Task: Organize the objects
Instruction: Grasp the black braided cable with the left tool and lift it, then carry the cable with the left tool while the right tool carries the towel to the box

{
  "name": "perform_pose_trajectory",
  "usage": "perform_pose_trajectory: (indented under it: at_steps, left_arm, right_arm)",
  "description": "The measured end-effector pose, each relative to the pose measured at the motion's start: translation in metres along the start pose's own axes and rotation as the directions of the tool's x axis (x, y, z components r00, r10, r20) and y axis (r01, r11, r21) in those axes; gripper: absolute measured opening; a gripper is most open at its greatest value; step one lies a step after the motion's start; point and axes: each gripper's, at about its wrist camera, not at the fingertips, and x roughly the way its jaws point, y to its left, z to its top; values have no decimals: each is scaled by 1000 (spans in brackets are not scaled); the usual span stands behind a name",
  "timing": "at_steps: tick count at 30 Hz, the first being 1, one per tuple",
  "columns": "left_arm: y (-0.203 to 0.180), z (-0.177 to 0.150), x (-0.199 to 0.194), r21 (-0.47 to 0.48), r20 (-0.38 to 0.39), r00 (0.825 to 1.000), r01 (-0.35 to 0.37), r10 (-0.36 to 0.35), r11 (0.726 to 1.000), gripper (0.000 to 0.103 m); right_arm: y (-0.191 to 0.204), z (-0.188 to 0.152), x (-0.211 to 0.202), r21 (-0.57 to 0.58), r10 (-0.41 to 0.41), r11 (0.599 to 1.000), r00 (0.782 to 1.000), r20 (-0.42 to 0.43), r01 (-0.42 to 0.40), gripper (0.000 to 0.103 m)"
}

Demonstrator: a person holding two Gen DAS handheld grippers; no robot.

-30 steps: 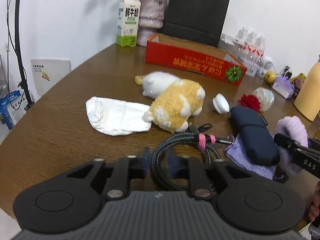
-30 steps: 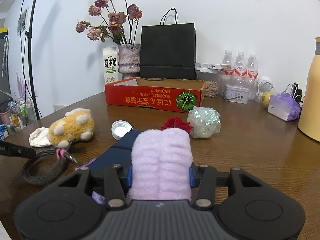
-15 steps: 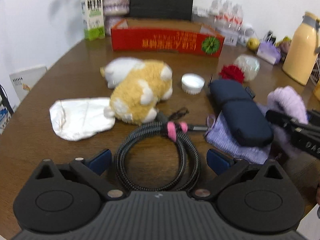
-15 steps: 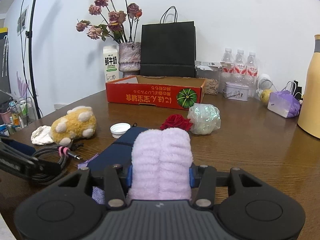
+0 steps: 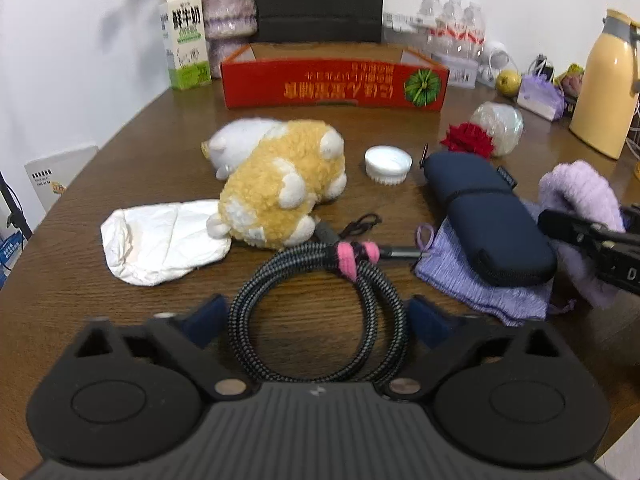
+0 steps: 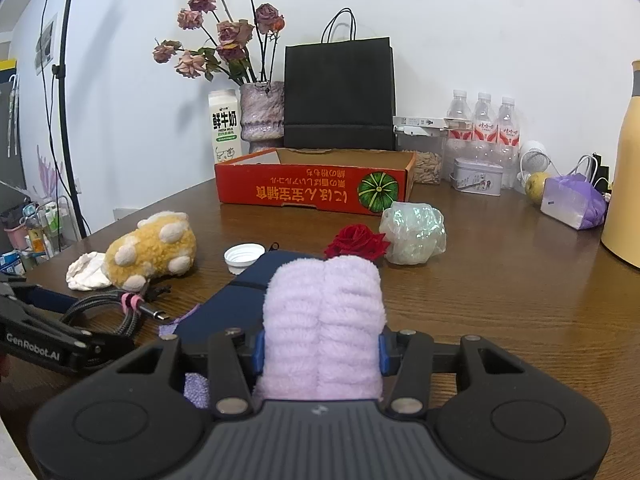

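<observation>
Behind table clutter, milk carton reads "FRESH MILK".

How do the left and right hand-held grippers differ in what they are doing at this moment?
The left hand-held gripper stands open, its jaws having just been closing slightly from full width, with the coiled cable lying between the pads untouched. The right hand-held gripper is shut on the lilac fluffy cloth. The left fingers straddle a thing resting on the table; the right fingers squeeze theirs. Both point toward the red box.
</observation>
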Motion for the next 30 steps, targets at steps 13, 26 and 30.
perform_pose_trajectory:
  at_steps: [13, 26, 30]
  left_arm:
    - [-4, -8, -11, -32, 82, 997, -6, 8, 999, 89]
    - [-6, 11, -41, -26, 219, 976, 26, -20, 999, 89]
    - [-6, 21, -44, -24, 255, 967, 32, -24, 999, 89]
  right_arm:
    - [1, -1, 0, -9, -11, 1000, 1000, 4, 12, 47]
    - [6, 14, 0, 7, -8, 1000, 1000, 20, 7, 47]
    - [9, 26, 1, 5, -7, 1000, 999, 39, 6, 47]
